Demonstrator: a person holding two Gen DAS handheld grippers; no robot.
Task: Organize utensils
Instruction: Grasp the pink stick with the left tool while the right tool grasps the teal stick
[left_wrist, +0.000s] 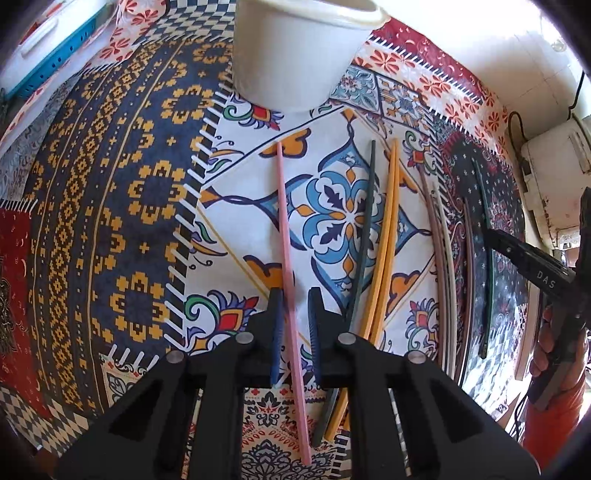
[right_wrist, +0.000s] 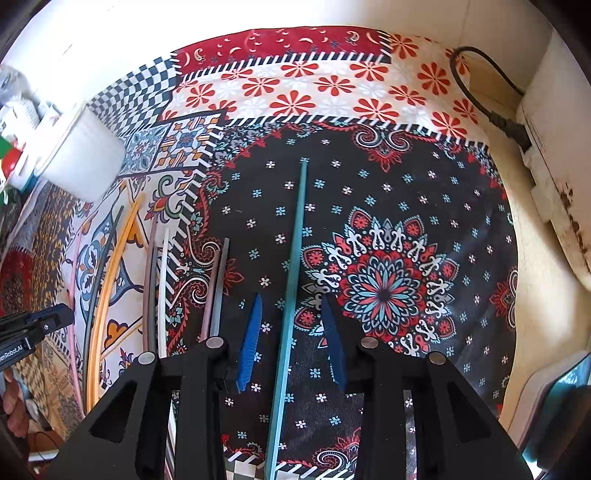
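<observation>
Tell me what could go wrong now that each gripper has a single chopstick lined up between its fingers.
The left gripper straddles the pink chopstick with visible gaps; the thin stick could roll or slip out as the pads close. The right gripper straddles the teal chopstick off-centre, so one pad may push it sideways. Both sit flat on the patterned cloth, which fingertips might snag.

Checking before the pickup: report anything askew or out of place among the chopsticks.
The dark green chopstick lies slanted, its lower end crossing the orange pair. The pink chopstick and teal chopstick lie alone, apart from the rest.
</observation>
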